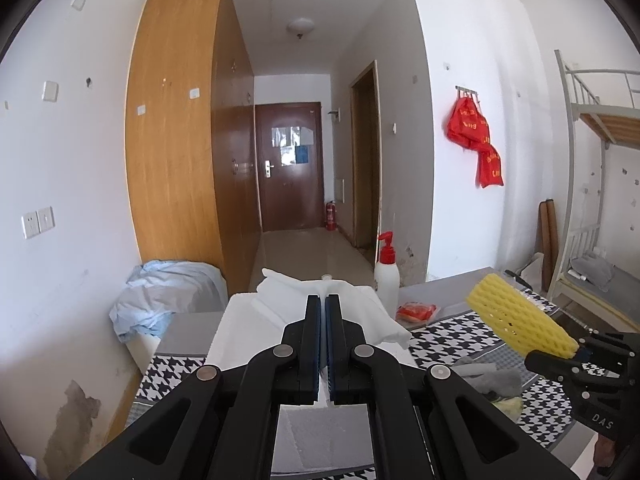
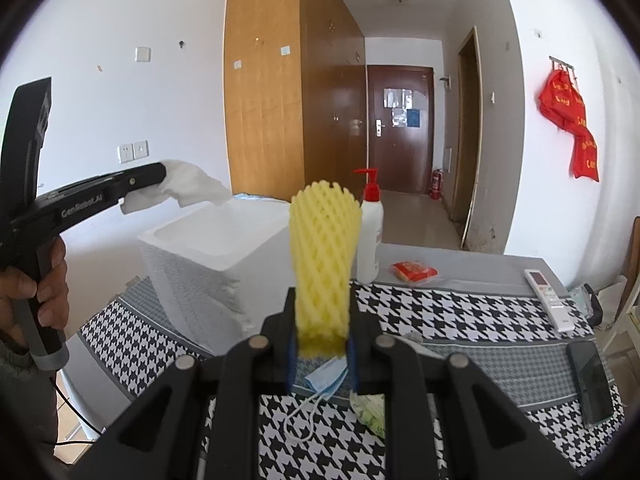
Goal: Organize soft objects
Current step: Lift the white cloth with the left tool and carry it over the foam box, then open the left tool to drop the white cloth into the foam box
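Note:
My left gripper (image 1: 323,300) is shut on a white soft cloth (image 1: 280,286), which spreads out past its tips. In the right wrist view that gripper (image 2: 162,178) holds the cloth (image 2: 192,186) just above the open white foam box (image 2: 192,264) on the table's left side. My right gripper (image 2: 322,320) is shut on the lower end of a yellow foam net sleeve (image 2: 322,248), which stands up between the pads. From the left wrist view, the sleeve (image 1: 516,316) and the right gripper (image 1: 576,354) hover to the right of the box (image 1: 236,320).
On the houndstooth tablecloth (image 2: 460,308) lie a blue face mask (image 2: 326,376), a green packet (image 2: 370,410), a red packet (image 2: 414,271), a white remote (image 2: 548,296) and a dark phone (image 2: 592,380). A pump bottle (image 2: 370,236) stands behind the sleeve. A grey cloth (image 1: 492,378) lies near the right gripper.

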`<state>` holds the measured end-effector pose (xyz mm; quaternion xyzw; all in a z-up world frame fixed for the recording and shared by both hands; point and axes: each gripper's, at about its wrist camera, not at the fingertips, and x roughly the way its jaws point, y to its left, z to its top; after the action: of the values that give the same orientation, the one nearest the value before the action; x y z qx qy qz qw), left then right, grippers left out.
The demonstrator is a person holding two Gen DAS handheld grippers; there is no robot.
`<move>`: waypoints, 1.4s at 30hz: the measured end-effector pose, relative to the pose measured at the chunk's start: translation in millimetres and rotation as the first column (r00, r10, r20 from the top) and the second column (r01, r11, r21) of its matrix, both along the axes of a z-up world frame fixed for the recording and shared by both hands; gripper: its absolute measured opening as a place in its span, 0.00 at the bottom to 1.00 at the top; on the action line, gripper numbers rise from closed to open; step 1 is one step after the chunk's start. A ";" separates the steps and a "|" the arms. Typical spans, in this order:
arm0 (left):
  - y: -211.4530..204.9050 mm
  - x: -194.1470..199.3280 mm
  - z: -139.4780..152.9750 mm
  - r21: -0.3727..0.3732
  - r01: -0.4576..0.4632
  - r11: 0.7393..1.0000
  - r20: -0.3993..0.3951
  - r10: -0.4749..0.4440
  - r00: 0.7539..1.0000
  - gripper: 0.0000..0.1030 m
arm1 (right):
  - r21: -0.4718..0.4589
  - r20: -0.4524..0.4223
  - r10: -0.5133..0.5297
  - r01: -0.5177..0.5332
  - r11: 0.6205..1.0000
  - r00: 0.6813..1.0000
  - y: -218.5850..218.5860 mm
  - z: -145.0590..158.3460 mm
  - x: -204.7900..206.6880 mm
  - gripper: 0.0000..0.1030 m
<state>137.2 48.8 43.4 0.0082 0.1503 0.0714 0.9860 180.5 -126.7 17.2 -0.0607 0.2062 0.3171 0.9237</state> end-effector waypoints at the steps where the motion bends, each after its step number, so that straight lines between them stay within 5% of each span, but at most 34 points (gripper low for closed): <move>1: 1.4 2.7 -1.0 0.001 -0.002 1.000 -0.003 0.002 1.000 0.02 | -0.001 -0.001 -0.001 0.001 1.000 1.000 1.1 -0.5 1.6 0.23; 26: 28.4 46.3 -19.4 -0.063 -0.014 0.998 -0.147 0.004 0.989 0.05 | -0.031 -0.036 -0.042 0.041 0.999 0.998 9.4 -9.5 23.1 0.23; 28: 30.3 46.4 -19.7 -0.066 -0.012 0.998 -0.150 0.002 0.989 0.15 | -0.033 -0.036 -0.045 0.044 0.999 0.998 10.2 -9.8 23.0 0.23; 30: 33.6 43.8 -18.8 -0.083 -0.021 0.996 -0.142 0.009 0.990 0.55 | -0.033 -0.038 -0.045 0.044 0.999 0.998 10.9 -10.2 23.4 0.23; 33: 37.1 38.8 -15.1 -0.098 -0.039 0.994 -0.105 0.029 0.994 0.86 | -0.034 -0.036 -0.045 0.044 0.998 0.998 11.4 -9.7 23.7 0.23; 36: 37.9 32.3 -11.2 -0.086 -0.059 0.995 -0.066 0.054 0.996 0.99 | -0.034 -0.033 -0.044 0.043 0.998 0.998 12.9 -8.2 23.6 0.23; 42: 46.4 22.3 -10.5 -0.088 -0.087 0.992 -0.046 0.083 0.995 0.99 | -0.035 -0.029 -0.033 0.032 0.999 0.999 20.1 -4.1 24.7 0.23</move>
<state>159.5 95.2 32.9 -0.0409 0.1744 0.1063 0.9781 205.1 -106.6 13.1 -0.0686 0.2261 0.2991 0.9245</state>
